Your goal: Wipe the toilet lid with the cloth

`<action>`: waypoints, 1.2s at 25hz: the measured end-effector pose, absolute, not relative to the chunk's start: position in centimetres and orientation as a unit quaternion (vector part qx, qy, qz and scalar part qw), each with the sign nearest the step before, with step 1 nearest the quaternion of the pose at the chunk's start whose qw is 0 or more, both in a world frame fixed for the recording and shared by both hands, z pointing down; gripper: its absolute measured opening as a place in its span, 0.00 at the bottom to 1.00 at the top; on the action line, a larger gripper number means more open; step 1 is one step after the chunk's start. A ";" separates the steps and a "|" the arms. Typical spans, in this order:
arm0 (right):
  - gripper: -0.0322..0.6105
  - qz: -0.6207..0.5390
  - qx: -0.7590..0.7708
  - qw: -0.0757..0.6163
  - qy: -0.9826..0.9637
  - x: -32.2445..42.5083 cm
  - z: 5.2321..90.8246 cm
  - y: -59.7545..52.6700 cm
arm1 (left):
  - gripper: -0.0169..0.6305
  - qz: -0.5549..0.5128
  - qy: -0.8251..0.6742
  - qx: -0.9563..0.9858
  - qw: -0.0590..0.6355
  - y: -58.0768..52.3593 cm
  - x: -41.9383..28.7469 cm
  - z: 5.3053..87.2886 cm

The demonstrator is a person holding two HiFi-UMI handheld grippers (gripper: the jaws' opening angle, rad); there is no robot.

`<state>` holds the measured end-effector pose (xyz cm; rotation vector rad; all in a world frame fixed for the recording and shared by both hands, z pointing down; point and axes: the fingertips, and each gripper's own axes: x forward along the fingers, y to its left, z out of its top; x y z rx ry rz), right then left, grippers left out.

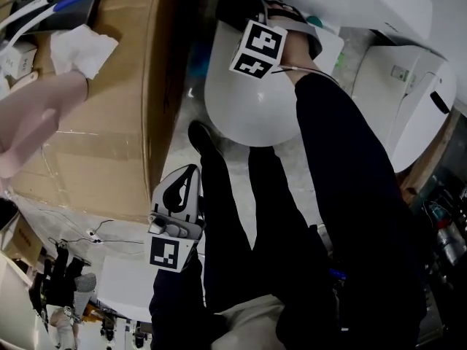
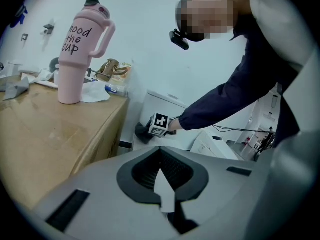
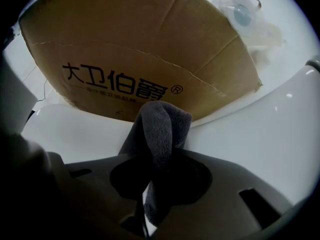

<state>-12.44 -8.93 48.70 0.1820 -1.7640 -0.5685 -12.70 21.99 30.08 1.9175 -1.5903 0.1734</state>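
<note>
The white toilet lid (image 1: 248, 108) lies closed at the top middle of the head view. My right gripper (image 1: 252, 17) reaches over its far left edge, shut on a dark grey cloth (image 1: 232, 7) that rests on the lid near the rim. In the right gripper view the cloth (image 3: 160, 129) bulges out of the closed jaws, with the lid (image 3: 260, 129) just beyond it. My left gripper (image 1: 191, 172) hangs low beside my leg, away from the toilet. Its jaws (image 2: 161, 151) meet with nothing between them.
A large cardboard box (image 1: 124, 108) stands tight against the toilet's left side, bearing a pink tumbler (image 2: 77, 59) and white tissue (image 1: 80, 49). A white appliance (image 1: 408, 100) stands at the right. My legs and shoe (image 1: 201, 137) fill the floor before the toilet.
</note>
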 end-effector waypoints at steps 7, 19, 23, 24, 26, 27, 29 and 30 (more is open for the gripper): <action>0.16 -0.292 0.056 0.627 -0.720 -13.1 51.4 -9.3 | 0.05 0.055 -0.599 0.734 0.314 21.7 -13.0 29.7; 0.16 -0.283 0.047 0.633 -0.719 -13.2 52.7 -4.6 | 0.05 0.058 -0.598 0.733 0.318 22.1 -14.3 30.0; 0.16 -0.279 0.030 0.630 -0.724 -12.7 53.2 -0.6 | 0.05 0.059 -0.601 0.731 0.317 22.1 -14.7 29.7; 0.16 -0.280 0.026 0.630 -0.724 -12.5 53.4 0.4 | 0.05 0.059 -0.602 0.731 0.316 22.1 -14.8 29.6; 0.16 -0.275 0.023 0.629 -0.727 -12.3 53.6 2.2 | 0.05 0.059 -0.602 0.733 0.312 22.0 -15.0 29.4; 0.16 -0.269 0.023 0.629 -0.729 -12.2 53.7 2.9 | 0.05 0.060 -0.602 0.733 0.311 22.1 -15.1 29.4; 0.16 -0.258 0.023 0.628 -0.734 -12.1 53.9 4.2 | 0.05 0.059 -0.605 0.732 0.309 22.2 -15.2 29.4; 0.16 -0.254 0.021 0.627 -0.736 -12.1 53.9 4.8 | 0.05 0.059 -0.607 0.730 0.309 22.3 -15.2 29.5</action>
